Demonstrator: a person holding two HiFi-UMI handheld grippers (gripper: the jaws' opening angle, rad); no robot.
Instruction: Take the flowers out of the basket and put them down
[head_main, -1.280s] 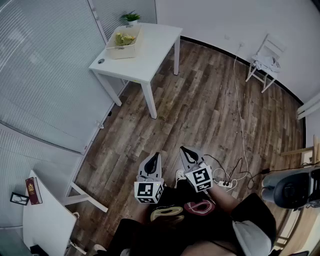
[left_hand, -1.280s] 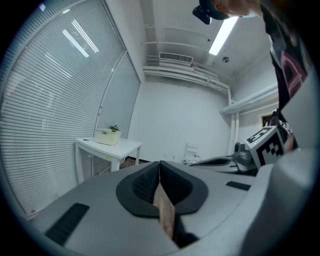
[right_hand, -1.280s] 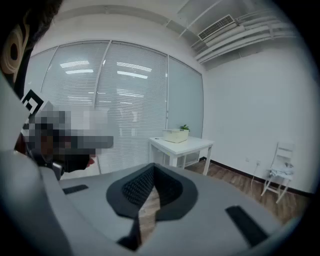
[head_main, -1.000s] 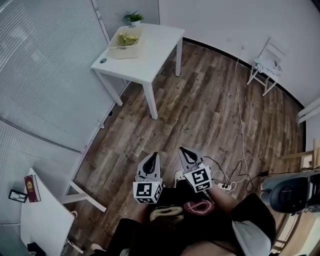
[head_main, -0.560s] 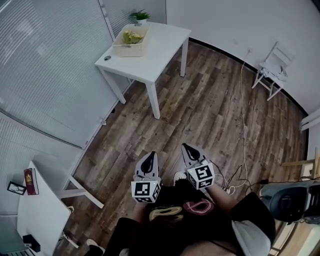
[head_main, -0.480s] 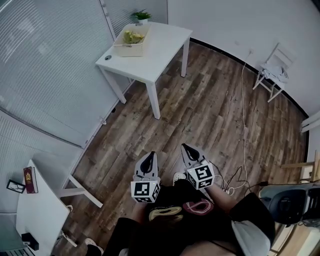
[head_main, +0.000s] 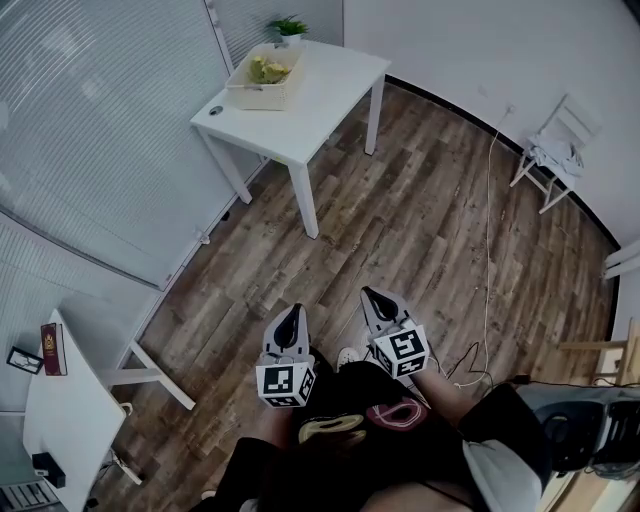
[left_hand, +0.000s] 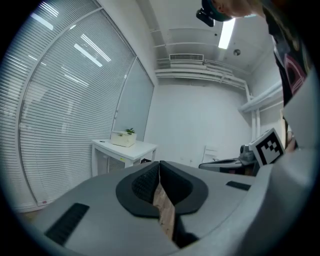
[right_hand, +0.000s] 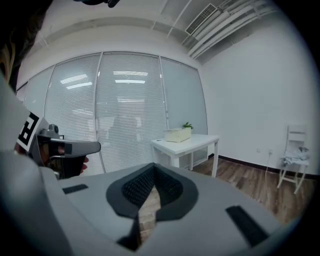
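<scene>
A cream basket (head_main: 262, 82) with yellow-green flowers (head_main: 258, 70) in it stands on the far end of a white table (head_main: 310, 95), next to a small potted plant (head_main: 289, 27). Both grippers are held close to the person's body, far from the table, above the wooden floor. My left gripper (head_main: 293, 311) is shut and empty. My right gripper (head_main: 369, 294) is shut and empty too. In the left gripper view the basket (left_hand: 122, 138) is small and distant beyond the shut left gripper (left_hand: 159, 163). In the right gripper view the basket (right_hand: 178, 134) lies ahead past the right gripper (right_hand: 153, 165).
A wall of glass and blinds (head_main: 90, 130) runs along the left. A white folding chair (head_main: 553, 140) stands at the far right wall, with a cable (head_main: 488, 220) trailing over the floor. A second white table (head_main: 60, 420) with a book (head_main: 50, 348) is at bottom left.
The person has stepped a little forward, so the floor and the table have shifted in the head view. Both grippers stay shut side by side before the body.
</scene>
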